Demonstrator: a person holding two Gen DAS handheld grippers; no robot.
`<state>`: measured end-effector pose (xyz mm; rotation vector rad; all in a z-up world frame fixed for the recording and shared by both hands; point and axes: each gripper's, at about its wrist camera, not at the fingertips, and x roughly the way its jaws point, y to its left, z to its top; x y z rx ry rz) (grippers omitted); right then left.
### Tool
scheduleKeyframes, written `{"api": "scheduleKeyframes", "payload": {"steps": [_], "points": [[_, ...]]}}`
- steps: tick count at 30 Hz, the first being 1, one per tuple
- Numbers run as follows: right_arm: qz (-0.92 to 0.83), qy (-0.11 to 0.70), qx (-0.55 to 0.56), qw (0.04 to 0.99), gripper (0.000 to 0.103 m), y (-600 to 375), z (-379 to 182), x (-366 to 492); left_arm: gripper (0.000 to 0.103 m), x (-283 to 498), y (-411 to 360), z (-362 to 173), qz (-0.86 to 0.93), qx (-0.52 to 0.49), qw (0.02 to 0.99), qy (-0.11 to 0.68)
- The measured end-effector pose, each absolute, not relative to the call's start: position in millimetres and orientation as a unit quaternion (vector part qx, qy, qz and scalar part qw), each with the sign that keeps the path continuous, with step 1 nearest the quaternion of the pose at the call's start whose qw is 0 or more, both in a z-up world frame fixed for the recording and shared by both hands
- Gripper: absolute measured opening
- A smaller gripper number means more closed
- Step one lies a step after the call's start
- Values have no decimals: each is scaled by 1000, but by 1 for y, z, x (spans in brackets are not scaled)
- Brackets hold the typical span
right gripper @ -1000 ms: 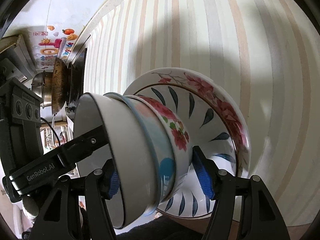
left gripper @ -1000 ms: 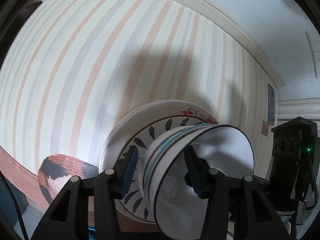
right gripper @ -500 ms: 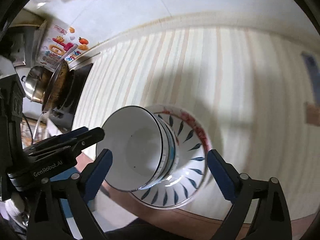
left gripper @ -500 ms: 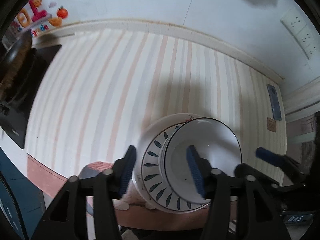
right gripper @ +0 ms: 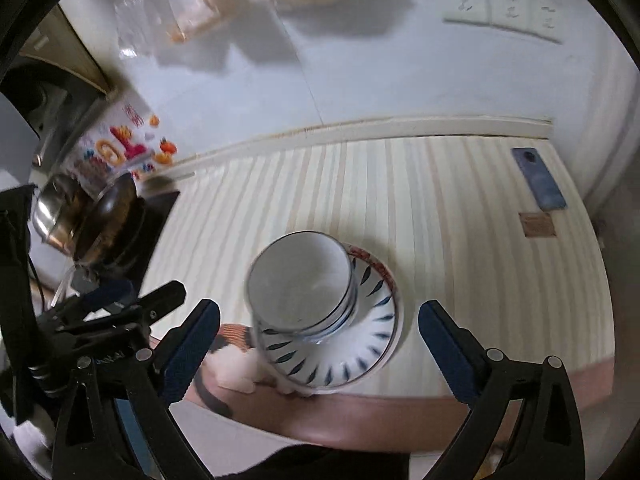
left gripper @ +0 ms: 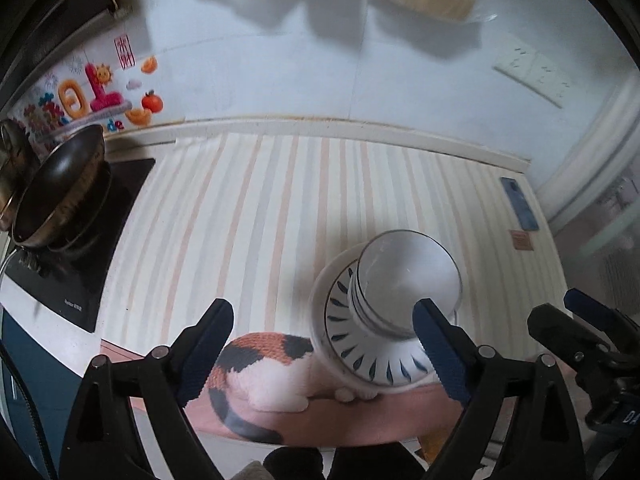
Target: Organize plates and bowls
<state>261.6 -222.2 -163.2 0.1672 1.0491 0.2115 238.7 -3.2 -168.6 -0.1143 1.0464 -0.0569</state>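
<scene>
- Ahead of both tools: striped mat (left gripper: 248, 216), bearing everything.
- Just beyond right gripper (right gripper: 320, 344), spread wide, empty: plates (right gripper: 372, 344).
- Bowls (right gripper: 300, 284) nested atop plates.
- Left gripper (left gripper: 320, 344) likewise released.
- Stacking looks finished; next probably only a check.

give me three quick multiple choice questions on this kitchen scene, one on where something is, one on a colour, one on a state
1. Where do the stacked bowls sit?
A. on the leaf-pattern plate
B. in the dark pan
C. on the phone

2. What colour are the pads of the right hand-held gripper?
A. red
B. blue
C. green

3. What state is the left hand-held gripper in?
A. shut on a bowl
B. shut on the plate
C. open, holding nothing

Answers: A, the plate's rim rings the bowls; B, both pads show blue; C, its fingers stand wide apart and nothing is between them.
</scene>
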Motion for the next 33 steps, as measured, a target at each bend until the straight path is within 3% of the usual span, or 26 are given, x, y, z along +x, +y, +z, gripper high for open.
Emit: {"api": "scheduleKeyframes", "payload": {"steps": [14,23,26,33], "points": [[61,412,73,906,102,-183,-70,91,92,98,29,-76,-28,-30,915,402],[78,387,65,917,103,-181,-40,3,92,11,28,-55,-10,-38,924,379],[80,378,58,920,103,-182,-32,-24,103,-11,25,-50,-9,-38,927,373],[67,353,40,933,103,-183,-17,-69,103,-51,22,-44,2,-35,933,359]]}}
